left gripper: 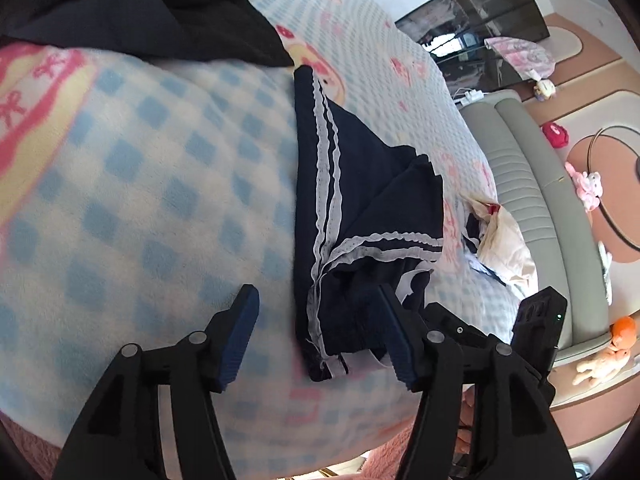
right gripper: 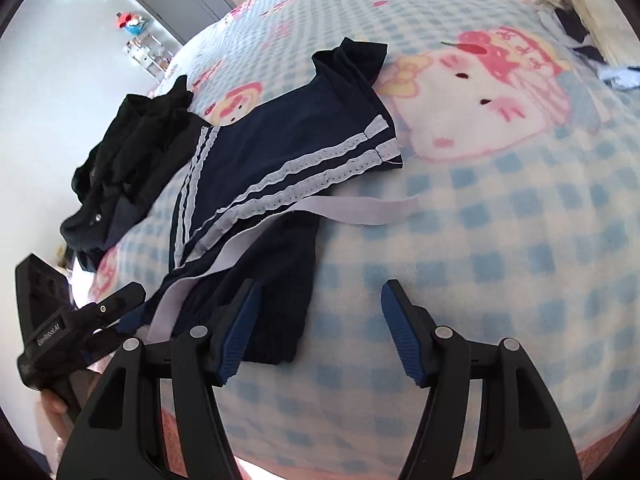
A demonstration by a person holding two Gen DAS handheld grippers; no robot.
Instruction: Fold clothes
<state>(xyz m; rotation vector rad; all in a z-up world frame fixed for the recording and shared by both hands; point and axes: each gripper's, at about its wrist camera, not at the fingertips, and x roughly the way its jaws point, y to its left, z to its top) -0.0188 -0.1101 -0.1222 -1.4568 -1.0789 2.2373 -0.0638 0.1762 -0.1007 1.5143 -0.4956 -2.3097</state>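
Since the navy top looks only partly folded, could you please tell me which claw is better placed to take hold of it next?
Probably the left claw: it is open with the navy sailor top's near edge between its fingers. The right claw, also open, mostly frames bare checked blanket.

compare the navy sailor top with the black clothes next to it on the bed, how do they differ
The navy sailor top carries white lace-edged stripes; the black clothes look plain. The sailor top lies fairly flat and spread out, with a white ribbon trailing from it, while the black clothes sit in a crumpled heap. The sailor top is right in front of both open tongs; the black clothes lie farther off. Both are dark and rest on the checked blanket.
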